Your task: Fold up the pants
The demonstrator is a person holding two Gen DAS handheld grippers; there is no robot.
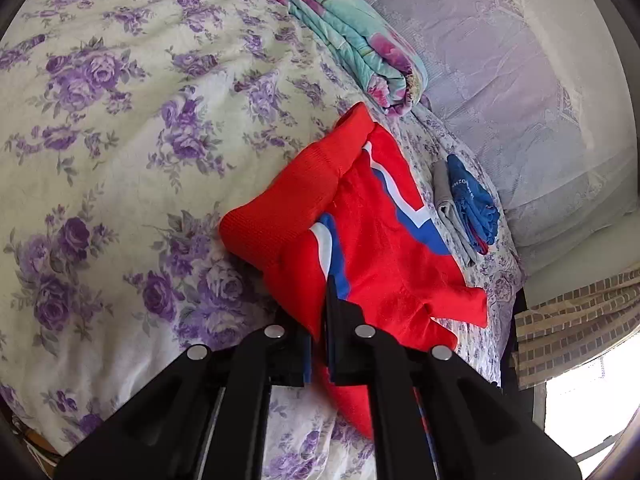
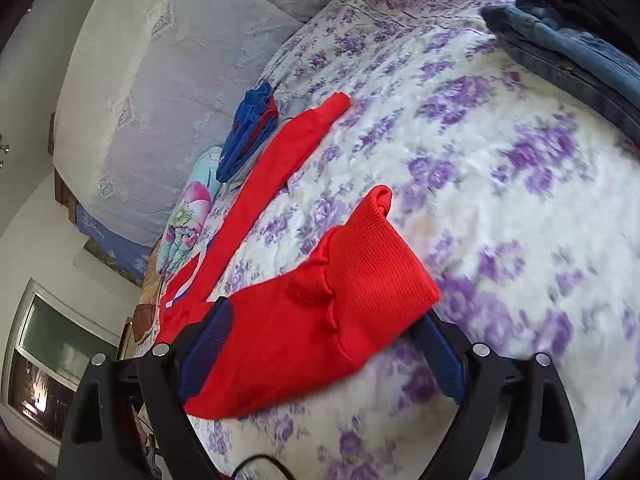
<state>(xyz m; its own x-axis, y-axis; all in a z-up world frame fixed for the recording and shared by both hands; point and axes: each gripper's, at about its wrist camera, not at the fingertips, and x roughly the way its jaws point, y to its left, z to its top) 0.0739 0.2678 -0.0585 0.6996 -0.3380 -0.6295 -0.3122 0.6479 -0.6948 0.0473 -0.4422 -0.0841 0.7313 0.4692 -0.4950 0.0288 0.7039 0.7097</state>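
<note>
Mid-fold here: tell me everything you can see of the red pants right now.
The red pants are bright red, knit-looking fabric with blue and white stripe panels and ribbed cuffs. They lie rumpled on the purple-flowered bedspread, partly doubled over. The left gripper is shut on a fabric edge near a blue stripe. In the right wrist view, one ribbed cuff end lies between the open right gripper's fingers, and the other leg stretches flat toward a folded blue garment.

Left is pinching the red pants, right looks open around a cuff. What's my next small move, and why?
Probably close the right gripper on the ribbed cuff: its fingers sit wide apart either side of the cloth, while the left gripper already clamps the red pants.
</note>
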